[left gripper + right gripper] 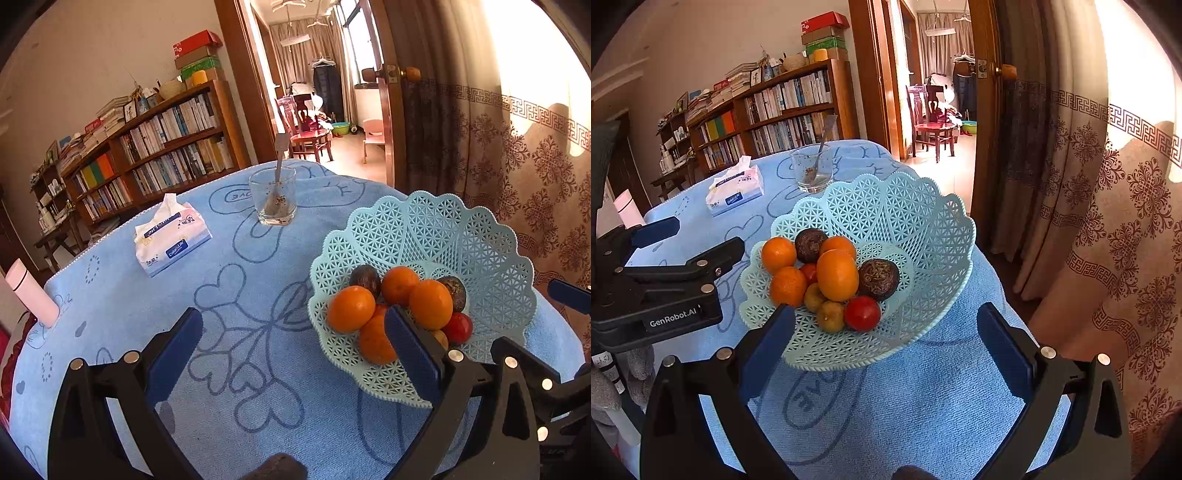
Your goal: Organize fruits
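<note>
A pale blue lattice fruit basket (pixel 436 229) (pixel 886 206) stands on the blue towel-covered table. It holds several oranges (pixel 351 308) (pixel 837 275), two dark brown fruits (pixel 878 279), a red tomato (pixel 862 313) and two small yellowish fruits (pixel 830 315). My left gripper (pixel 295 325) is open and empty, left of the basket, its right finger over the basket's near rim. My right gripper (pixel 886 321) is open and empty, straddling the basket's near edge above the table. The left gripper also shows in the right wrist view (pixel 665 273).
A glass with a spoon (pixel 273 199) (pixel 812 168) stands behind the basket. A tissue pack (pixel 171 236) (pixel 735 190) lies at the back left. A pink bottle (pixel 33 291) stands at the table's left edge. Curtains (pixel 1108 221) hang close on the right.
</note>
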